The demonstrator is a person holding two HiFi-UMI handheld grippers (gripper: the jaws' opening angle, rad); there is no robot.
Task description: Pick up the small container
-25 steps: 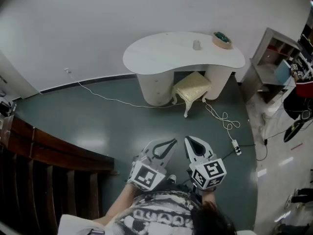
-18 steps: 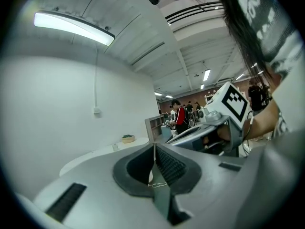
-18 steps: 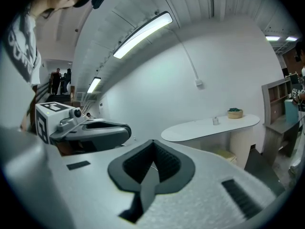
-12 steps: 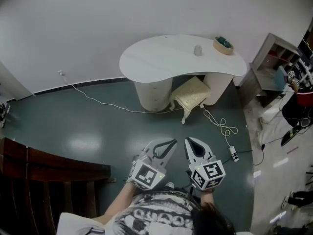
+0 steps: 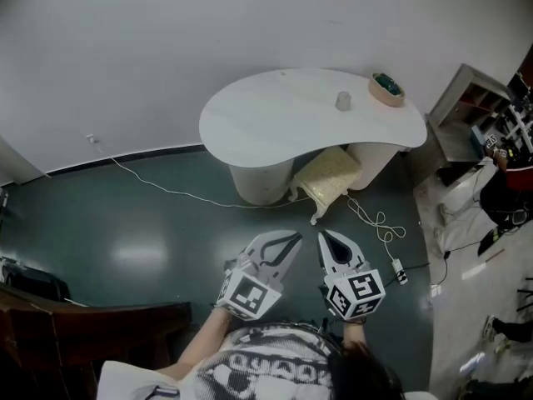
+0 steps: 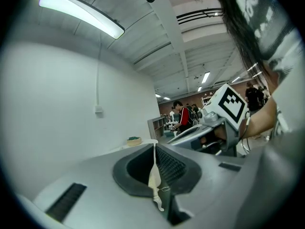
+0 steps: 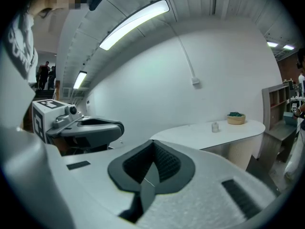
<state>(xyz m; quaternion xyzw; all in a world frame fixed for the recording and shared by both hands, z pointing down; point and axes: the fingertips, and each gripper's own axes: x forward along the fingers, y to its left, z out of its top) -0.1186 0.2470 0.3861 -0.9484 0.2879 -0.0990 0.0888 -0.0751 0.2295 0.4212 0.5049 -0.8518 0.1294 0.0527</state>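
Observation:
The small container [image 5: 343, 101], a pale see-through cup, stands on the white kidney-shaped table [image 5: 266, 115] far ahead of me; the right gripper view shows it as well [image 7: 215, 127]. Both grippers are held low in front of my body, well short of the table. My left gripper [image 5: 293, 238] is shut with nothing between its jaws, which also meet empty in its own view [image 6: 153, 146]. My right gripper [image 5: 323, 236] is shut and empty too, its jaws pressed together [image 7: 153, 143].
A tan bowl with green contents [image 5: 386, 89] sits at the table's right end. A cream stool [image 5: 329, 169] stands under the table. A white cable [image 5: 379, 223] and power strip [image 5: 398, 271] lie on the floor. Shelves [image 5: 466, 111] stand right, dark wooden furniture [image 5: 83, 340] lower left.
The table has drawn nearer and lower in the head view, and the dark wooden furniture has slid off to the lower left. Both grippers stay shut and level.

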